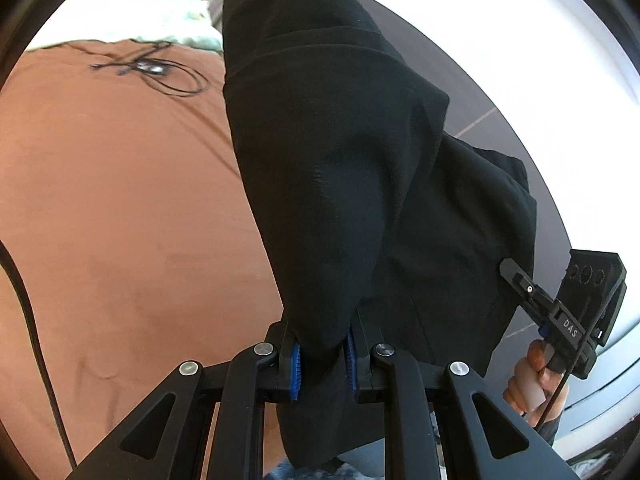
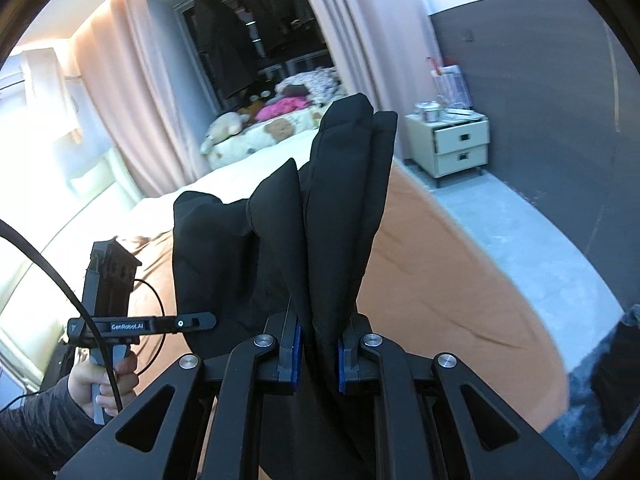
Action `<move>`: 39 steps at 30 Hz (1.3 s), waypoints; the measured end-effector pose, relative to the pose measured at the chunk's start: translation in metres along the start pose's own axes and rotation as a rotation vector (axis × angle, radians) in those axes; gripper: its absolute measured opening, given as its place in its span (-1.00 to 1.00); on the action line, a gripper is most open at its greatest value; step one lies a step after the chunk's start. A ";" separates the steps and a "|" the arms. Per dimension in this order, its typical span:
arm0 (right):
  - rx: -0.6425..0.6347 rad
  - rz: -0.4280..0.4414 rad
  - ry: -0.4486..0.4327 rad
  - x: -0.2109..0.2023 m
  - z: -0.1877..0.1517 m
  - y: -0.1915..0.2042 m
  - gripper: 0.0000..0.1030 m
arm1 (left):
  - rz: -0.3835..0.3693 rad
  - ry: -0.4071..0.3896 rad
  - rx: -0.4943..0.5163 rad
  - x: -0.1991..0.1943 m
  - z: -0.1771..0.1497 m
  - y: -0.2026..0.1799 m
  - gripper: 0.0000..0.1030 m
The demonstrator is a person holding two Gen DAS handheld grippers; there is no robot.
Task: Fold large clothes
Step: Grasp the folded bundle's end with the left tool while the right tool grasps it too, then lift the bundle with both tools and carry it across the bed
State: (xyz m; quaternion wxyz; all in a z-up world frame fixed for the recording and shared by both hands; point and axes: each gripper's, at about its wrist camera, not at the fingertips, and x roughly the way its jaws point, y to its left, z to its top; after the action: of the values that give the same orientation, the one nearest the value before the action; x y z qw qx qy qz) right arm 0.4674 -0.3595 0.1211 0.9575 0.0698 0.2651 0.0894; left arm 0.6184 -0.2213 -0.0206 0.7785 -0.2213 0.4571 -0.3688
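Left gripper (image 1: 322, 360): blue ribbed pads (image 1: 295, 372) pinching a bunched fold of the black garment (image 1: 340, 160), matte woven cloth, thick and soft-creased. Fabric runs forward from between the fingers as a long rounded tube shape, with a flatter panel hanging off to the right of the fingers. Right gripper (image 2: 318, 360): its blue pads (image 2: 297, 360) likewise clamped on the same black garment (image 2: 340, 208), which rises ahead of the fingertips in several stacked vertical folds, puffy at the top edges. Garment is lifted off the bed, spanning between both grippers. Below and left of the left fingers: smooth rust-orange bedsheet (image 1: 120, 200), a tangle of thin black cable (image 1: 156, 72) lying on it far ahead. Beyond the right fingers: pale pink pleated curtains (image 2: 116, 100), and to the right a cream two-drawer nightstand (image 2: 456, 144), boxy, against a grey wall (image 2: 540, 100).
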 end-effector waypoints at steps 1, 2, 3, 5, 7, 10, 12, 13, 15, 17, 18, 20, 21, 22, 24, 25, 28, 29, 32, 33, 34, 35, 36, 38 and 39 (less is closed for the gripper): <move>0.012 -0.007 0.001 -0.002 0.000 -0.002 -0.81 | -0.008 0.009 0.004 0.010 0.001 -0.007 -0.66; 0.029 -0.022 0.004 -0.002 0.000 -0.007 -0.81 | -0.013 0.017 0.005 0.019 0.008 -0.009 -0.66; 0.036 -0.032 0.006 -0.002 0.000 -0.002 -0.81 | -0.023 0.030 0.006 0.022 0.005 -0.010 -0.66; 0.064 -0.056 0.014 0.000 0.002 -0.009 -0.82 | -0.046 0.048 0.003 0.038 0.006 -0.017 -0.66; 0.079 -0.086 0.030 0.005 0.005 -0.013 -0.82 | -0.059 0.070 0.006 0.059 0.010 -0.023 -0.66; 0.092 -0.126 0.056 0.014 0.010 -0.017 -0.81 | -0.068 0.104 -0.006 0.079 0.011 -0.021 -0.66; 0.101 -0.150 0.077 0.027 0.013 -0.017 -0.81 | -0.072 0.126 -0.027 0.102 0.019 -0.013 -0.66; 0.103 -0.165 0.088 0.035 0.014 -0.017 -0.81 | -0.074 0.136 -0.039 0.113 0.023 -0.007 -0.66; 0.108 -0.191 0.112 0.055 0.015 -0.019 -0.81 | -0.075 0.154 -0.056 0.127 0.025 0.005 -0.66; 0.108 -0.212 0.140 0.077 0.018 -0.020 -0.81 | -0.076 0.175 -0.078 0.146 0.033 0.018 -0.66; 0.113 -0.227 0.154 0.085 0.021 -0.023 -0.81 | -0.071 0.179 -0.082 0.154 0.036 0.025 -0.66; 0.112 -0.259 0.177 0.105 0.026 -0.024 -0.81 | -0.066 0.191 -0.090 0.167 0.042 0.036 -0.66; 0.114 -0.269 0.184 0.109 0.030 -0.026 -0.81 | -0.063 0.198 -0.096 0.174 0.046 0.044 -0.66; 0.126 -0.286 0.195 0.118 0.031 -0.025 -0.81 | -0.055 0.204 -0.102 0.180 0.050 0.053 -0.66; 0.145 -0.343 0.217 0.136 0.031 -0.029 -0.73 | -0.038 0.216 -0.122 0.189 0.053 0.065 -0.66; 0.156 -0.371 0.221 0.142 0.037 -0.035 -0.66 | -0.029 0.226 -0.143 0.194 0.055 0.074 -0.60; 0.195 -0.483 0.192 0.154 0.043 -0.035 -0.02 | 0.009 0.241 -0.182 0.207 0.055 0.094 -0.27; 0.209 -0.493 0.165 0.153 0.044 -0.031 0.19 | 0.035 0.246 -0.169 0.210 0.053 0.097 -0.06; 0.271 -0.519 0.114 0.133 0.040 -0.019 0.43 | 0.028 0.243 -0.161 0.209 0.042 0.104 0.53; 0.289 -0.518 0.106 0.126 0.036 -0.017 0.43 | 0.017 0.245 -0.167 0.207 0.038 0.107 0.55; 0.308 -0.515 0.093 0.113 0.028 -0.014 0.43 | 0.013 0.255 -0.171 0.206 0.034 0.109 0.56; 0.330 -0.527 0.083 0.096 0.018 -0.007 0.43 | 0.011 0.263 -0.174 0.202 0.032 0.112 0.56; 0.341 -0.541 0.083 0.088 0.009 -0.009 0.43 | 0.011 0.269 -0.174 0.200 0.027 0.114 0.56; 0.389 -0.564 0.095 0.068 -0.017 -0.009 0.43 | 0.023 0.281 -0.164 0.197 0.020 0.116 0.56; 0.418 -0.559 0.099 0.056 -0.032 -0.006 0.43 | 0.028 0.285 -0.158 0.195 0.015 0.116 0.56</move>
State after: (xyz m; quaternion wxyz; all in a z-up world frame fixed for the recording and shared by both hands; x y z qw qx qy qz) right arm 0.4989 -0.3510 0.0645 0.8960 0.1847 0.3324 -0.2291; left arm 0.7352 -0.2996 -0.1991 0.6911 -0.2209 0.5935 -0.3483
